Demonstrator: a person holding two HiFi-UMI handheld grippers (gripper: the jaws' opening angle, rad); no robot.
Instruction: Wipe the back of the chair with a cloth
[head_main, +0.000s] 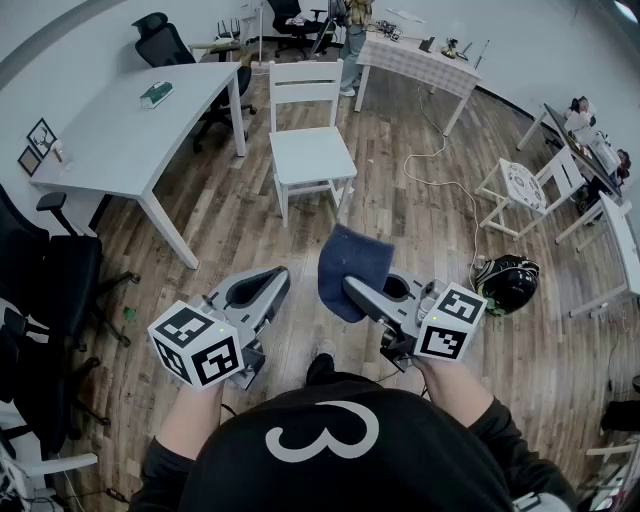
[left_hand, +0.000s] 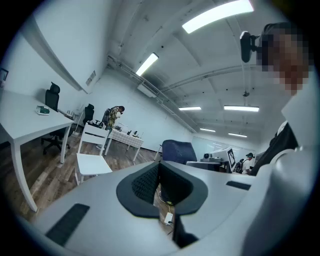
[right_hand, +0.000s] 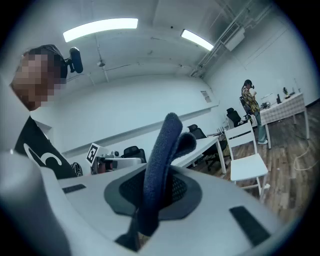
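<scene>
A white wooden chair (head_main: 310, 150) stands on the wood floor ahead of me, its slatted back (head_main: 306, 85) on the far side. It also shows in the left gripper view (left_hand: 92, 160) and the right gripper view (right_hand: 247, 160). My right gripper (head_main: 352, 288) is shut on a dark blue cloth (head_main: 352, 262), which sticks up from between the jaws (right_hand: 162, 150). The cloth is held well short of the chair. Beside it, my left gripper (head_main: 278, 278) is shut with nothing in it (left_hand: 160, 167), and the cloth (left_hand: 177, 150) appears just past its jaws.
A white table (head_main: 130, 120) stands to the left, with black office chairs (head_main: 40, 300) nearer me. A cable (head_main: 440, 180) runs across the floor, a black helmet-like object (head_main: 510, 282) lies at right near another white chair (head_main: 525, 190). A person (head_main: 355, 30) stands by a far table (head_main: 415, 60).
</scene>
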